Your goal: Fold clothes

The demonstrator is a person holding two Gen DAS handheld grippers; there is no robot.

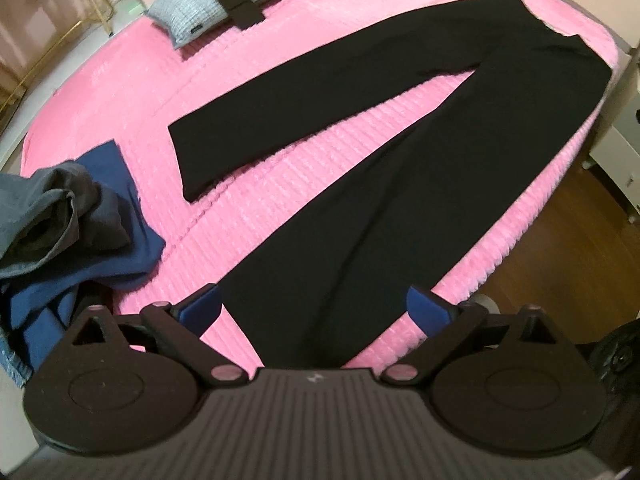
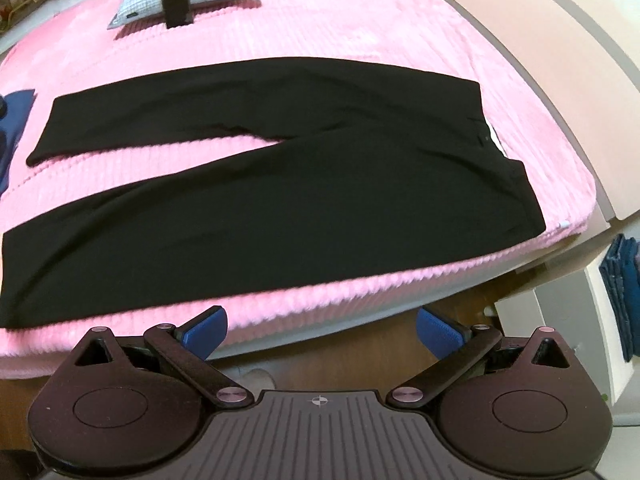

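The trousers (image 1: 360, 184) lie flat on the pink bed (image 1: 120, 80), legs parted in a narrow V, waistband toward the bed's far right corner and cuffs toward the clothes pile (image 1: 80, 232). Their long axis runs along the bed's near edge in my right view. My left gripper (image 1: 314, 312) hovers directly over the near leg's cuff, fingers (image 1: 200, 306) spread wide and holding nothing. My right gripper (image 2: 322, 330) hangs off the bed's edge beside the near leg, waist end further to its right, fingers (image 2: 206, 330) likewise spread and empty. The left is nearer the cloth; I judge the next move to be bringing the near leg onto the far leg (image 2: 240, 100).
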